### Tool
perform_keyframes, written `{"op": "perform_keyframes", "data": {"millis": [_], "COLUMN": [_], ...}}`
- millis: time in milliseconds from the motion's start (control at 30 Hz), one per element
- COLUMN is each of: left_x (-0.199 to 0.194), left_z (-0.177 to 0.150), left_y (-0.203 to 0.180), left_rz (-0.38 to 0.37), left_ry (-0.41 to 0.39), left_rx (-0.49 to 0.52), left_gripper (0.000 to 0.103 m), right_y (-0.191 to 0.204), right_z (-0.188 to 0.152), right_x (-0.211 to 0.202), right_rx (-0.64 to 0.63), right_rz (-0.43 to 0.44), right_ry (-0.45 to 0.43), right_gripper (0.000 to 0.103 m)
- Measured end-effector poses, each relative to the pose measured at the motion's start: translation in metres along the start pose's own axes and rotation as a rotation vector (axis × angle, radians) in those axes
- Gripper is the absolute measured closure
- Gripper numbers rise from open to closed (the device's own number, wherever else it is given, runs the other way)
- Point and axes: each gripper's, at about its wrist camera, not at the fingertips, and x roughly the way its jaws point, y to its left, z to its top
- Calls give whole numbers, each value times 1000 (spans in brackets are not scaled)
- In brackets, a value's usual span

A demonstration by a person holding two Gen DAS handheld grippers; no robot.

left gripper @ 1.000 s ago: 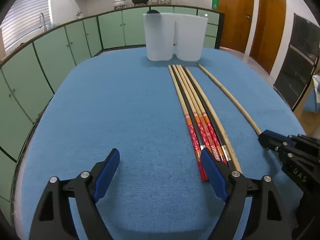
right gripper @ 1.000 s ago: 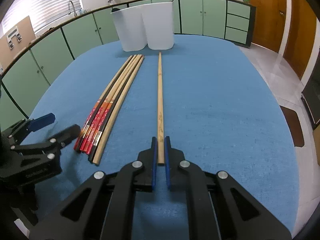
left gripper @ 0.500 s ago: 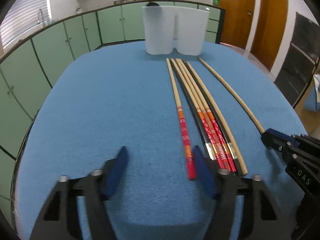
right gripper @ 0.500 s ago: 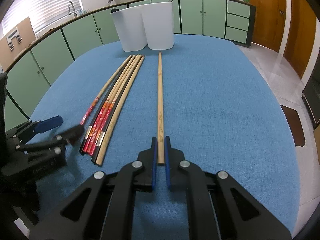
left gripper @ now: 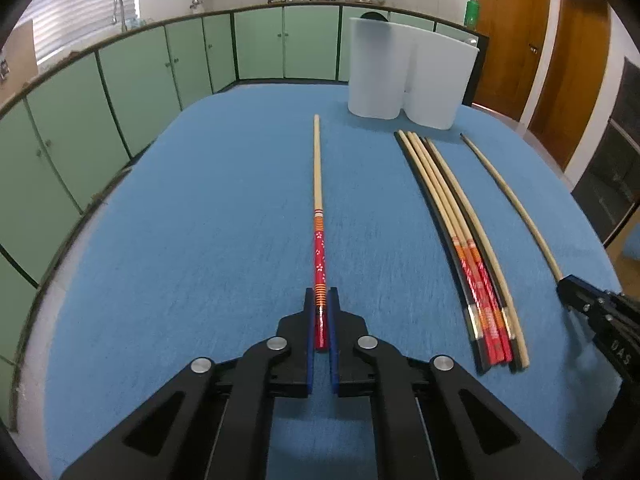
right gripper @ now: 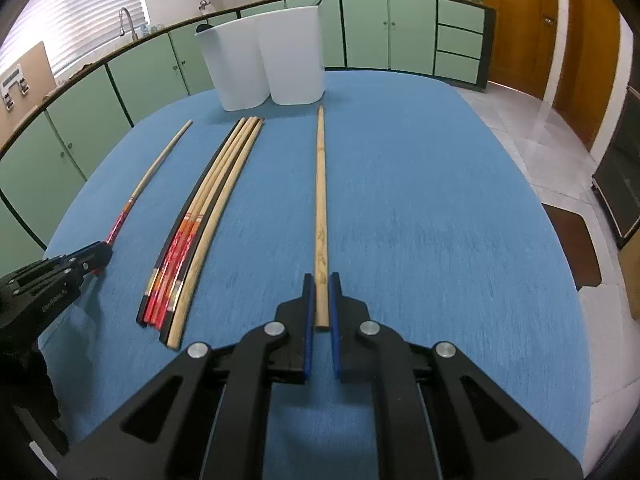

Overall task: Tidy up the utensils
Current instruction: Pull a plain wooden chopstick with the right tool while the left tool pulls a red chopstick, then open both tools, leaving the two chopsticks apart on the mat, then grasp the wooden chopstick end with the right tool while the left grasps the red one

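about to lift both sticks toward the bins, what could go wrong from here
1. Each chopstick is pinched only at its butt end: the red-handled chopstick in the left gripper and the plain wooden chopstick in the right gripper. The long free ends could droop or pivot in the jaws.
2. The white containers are tall and stand side by side, so a swinging tip may strike a rim or enter the wrong one.
3. The remaining bundle lies between the grippers and could be scattered.

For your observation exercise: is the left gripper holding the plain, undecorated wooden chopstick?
No, the left gripper is shut on the red flower-patterned chopstick; the plain one sits in the right gripper.
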Motion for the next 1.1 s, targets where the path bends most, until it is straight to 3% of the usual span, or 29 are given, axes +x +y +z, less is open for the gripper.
{"op": "perform_keyframes", "data": {"millis": [33,100,133,167,300,567,733,833,1000,1100], "left_x": [1,-2,-4,-6,-18,-18,-10,-8,-7,-6], "left_z": [0,-3,-5,-8,-21,-22,-14,-13,-12,-11], "left_y": [2,2,2,2,7,10,3,0,-6,-14], "left_rz": [-20,-65,-77,-85,-81,-62,-34,-24,-38,-32], "left_ry": [-1,-8,-11,-14,-27,-19,-15,-15,-13,-9], "left_rx": [-4,1,8,17,34,19,31,43,68,87], "left_gripper": [92,73,67,61,57,56,55,61,86,96], "right_y": [-1,-2,-1,0,-2,-1,0,1,2,3], "right_z": [0,-4,-6,-8,-18,-20,-18,-16,-15,-15], "right_x": [-1,-4,-7,-9,-17,-19,-16,-13,-11,-10], "right_rx": [-2,-8,-18,-31,-52,-52,-41,-38,-41,-45], "right_rz": [-1,0,1,8,32,34,43,38,16,10], "right_ry": [-4,-19,-24,-25,-26,-20,-16,-12,-6,-6], "right_gripper": [87,63,61,61,61,65,74,81,96,96]}}
